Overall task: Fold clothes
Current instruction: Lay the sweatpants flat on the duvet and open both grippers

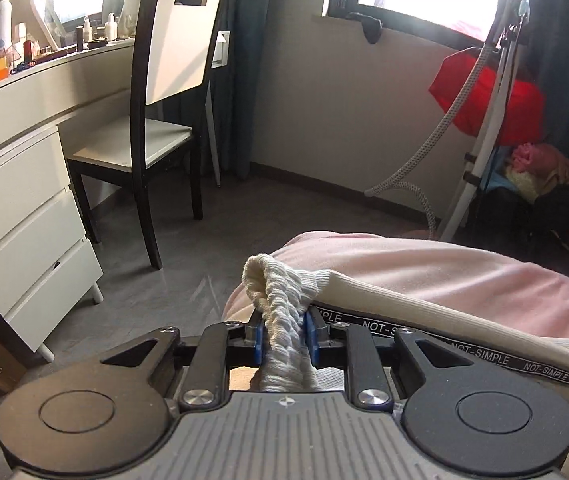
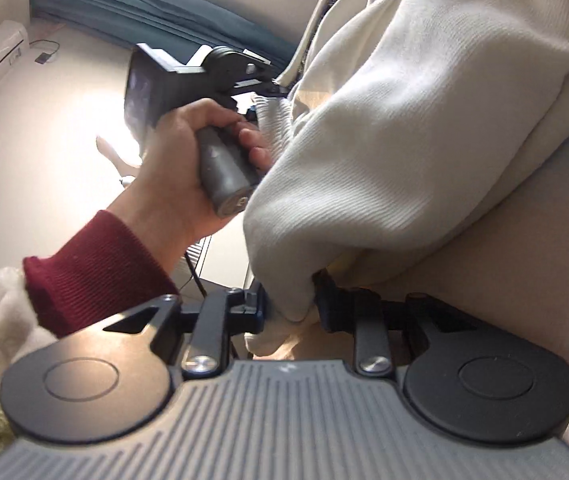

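Observation:
A cream-white ribbed garment (image 1: 384, 292) with a black band printed "NOT-SIMPLE" lies over a pink blanket (image 1: 464, 276). My left gripper (image 1: 286, 338) is shut on the garment's ribbed cuff, which bunches up between the blue pads (image 1: 258, 340). In the right wrist view the same garment (image 2: 404, 120) hangs in thick folds. My right gripper (image 2: 290, 308) is shut on a lower fold of it. The left gripper (image 2: 268, 92) also shows there, held by a hand in a dark red sleeve, clamped on the cuff.
A black and white chair (image 1: 164, 92) stands by a white dressing table with drawers (image 1: 24, 208). A garment steamer pole and hose (image 1: 484, 120) and a pile of clothes (image 1: 536, 172) stand at the right under the window.

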`<state>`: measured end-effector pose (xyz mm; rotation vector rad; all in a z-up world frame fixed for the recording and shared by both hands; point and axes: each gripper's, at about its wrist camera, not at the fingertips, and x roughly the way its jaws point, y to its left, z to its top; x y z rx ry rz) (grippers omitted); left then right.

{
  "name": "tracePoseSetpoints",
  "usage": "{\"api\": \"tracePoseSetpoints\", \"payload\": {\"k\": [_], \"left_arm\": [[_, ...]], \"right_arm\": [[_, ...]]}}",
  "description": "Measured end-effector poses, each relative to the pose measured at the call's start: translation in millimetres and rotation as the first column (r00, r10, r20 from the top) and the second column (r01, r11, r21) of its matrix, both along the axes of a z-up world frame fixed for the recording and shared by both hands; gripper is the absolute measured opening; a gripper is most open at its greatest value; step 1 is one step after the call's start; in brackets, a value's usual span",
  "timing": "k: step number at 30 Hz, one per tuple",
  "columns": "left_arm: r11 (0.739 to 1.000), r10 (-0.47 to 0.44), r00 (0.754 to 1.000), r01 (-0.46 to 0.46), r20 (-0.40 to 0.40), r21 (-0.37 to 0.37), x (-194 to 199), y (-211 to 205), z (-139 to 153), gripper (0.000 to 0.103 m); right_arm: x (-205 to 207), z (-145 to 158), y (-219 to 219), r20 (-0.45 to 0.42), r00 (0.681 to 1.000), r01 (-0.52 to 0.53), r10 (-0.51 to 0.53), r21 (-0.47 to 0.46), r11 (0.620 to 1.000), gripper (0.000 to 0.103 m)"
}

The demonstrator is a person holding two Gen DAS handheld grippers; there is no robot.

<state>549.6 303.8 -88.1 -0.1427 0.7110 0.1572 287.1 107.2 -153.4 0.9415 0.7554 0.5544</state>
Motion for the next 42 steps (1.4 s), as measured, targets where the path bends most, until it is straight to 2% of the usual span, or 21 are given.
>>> {"api": "tracePoseSetpoints", "payload": {"k": [4,5,6,8,9,10,13,16,19,22,25,28,31,33,36,39,42], "left_arm": [[1.000,0.014,1.000,-0.014,0.022,0.009,-1.8,2.5,-2.7,0.034],[0.999,0.023,0.999,-0.024,0.032,0.021,-6.8,0.8,1.9,0.035],[0.999,0.032,0.999,-0.034,0.041,0.034,-11.9,-0.8,6.6,0.042],[0.994,0.067,0.995,-0.072,0.068,0.085,-30.3,-8.9,25.7,0.060],[0.993,0.059,0.994,-0.067,0.090,0.097,-40.7,-13.0,36.5,0.072],[0.994,0.038,0.993,-0.050,0.115,0.102,-53.3,-19.3,47.2,0.077],[0.993,-0.023,0.981,0.000,0.190,0.119,-91.3,-38.1,79.3,0.091],[0.992,-0.054,0.972,0.026,0.228,0.124,-134.0,-63.7,106.8,0.098],[0.996,-0.082,0.963,0.070,0.257,0.056,-183.6,-90.7,126.6,0.099],[0.991,-0.131,0.958,0.132,0.254,0.010,-237.6,-126.6,139.5,0.099],[0.971,-0.231,0.944,0.239,0.234,-0.004,-289.9,-167.8,147.1,0.099],[0.945,-0.319,0.917,0.326,0.238,0.011,-331.3,-207.3,152.1,0.099],[0.922,-0.385,0.893,0.384,0.232,0.049,-349.6,-252.1,151.5,0.099],[0.913,-0.406,0.887,0.406,0.221,0.050,-338.0,-278.6,148.4,0.099],[0.898,-0.438,0.875,0.437,0.205,0.052,-320.7,-318.3,143.8,0.097],[0.900,-0.434,0.878,0.434,0.204,0.046,-284.3,-352.1,136.2,0.093],[0.922,-0.377,0.896,0.388,0.236,0.000,-228.9,-379.2,128.1,0.092]], "right_arm": [[6.6,14.7,3.3,0.000,0.999,-0.049,0.049,-0.077,0.996,0.040],[7.7,19.9,4.5,-0.006,0.998,-0.063,0.063,-0.086,0.994,0.052],[6.3,24.5,3.6,0.000,0.997,-0.074,0.075,-0.100,0.992,0.060],[-1.6,36.4,-2.3,0.038,0.995,-0.086,0.091,-0.109,0.990,0.094],[-7.1,43.7,-6.0,0.060,0.993,-0.090,0.097,-0.114,0.989,0.100],[-13.8,52.9,-9.6,0.074,0.992,-0.095,0.106,-0.133,0.986,0.103],[-41.7,84.5,-26.2,0.144,0.984,-0.068,0.103,-0.232,0.970,0.103],[-72.4,118.3,-53.6,0.227,0.971,-0.001,0.082,-0.335,0.942,0.103],[-111.2,144.7,-98.2,0.292,0.955,0.083,0.053,-0.434,0.897,0.103],[-157.1,162.9,-161.5,0.355,0.935,0.174,0.029,-0.526,0.832,0.103],[-192.7,169.0,-220.3,0.374,0.927,0.216,0.022,-0.581,0.785,0.103],[-218.6,161.6,-278.4,0.370,0.927,0.294,-0.058,-0.624,0.724,0.103],[-229.2,150.4,-321.1,0.376,0.912,0.375,-0.166,-0.596,0.710,0.103],[-233.5,145.8,-345.8,0.383,0.894,0.425,-0.231,-0.567,0.706,0.103],[-226.4,132.7,-370.9,0.370,0.878,0.465,-0.303,-0.513,0.722,0.103],[-214.2,107.0,-393.1,0.297,0.877,0.479,-0.377,-0.480,0.735,0.103],[-196.7,84.2,-409.2,0.220,0.879,0.475,-0.423,-0.469,0.745,0.103]]}}
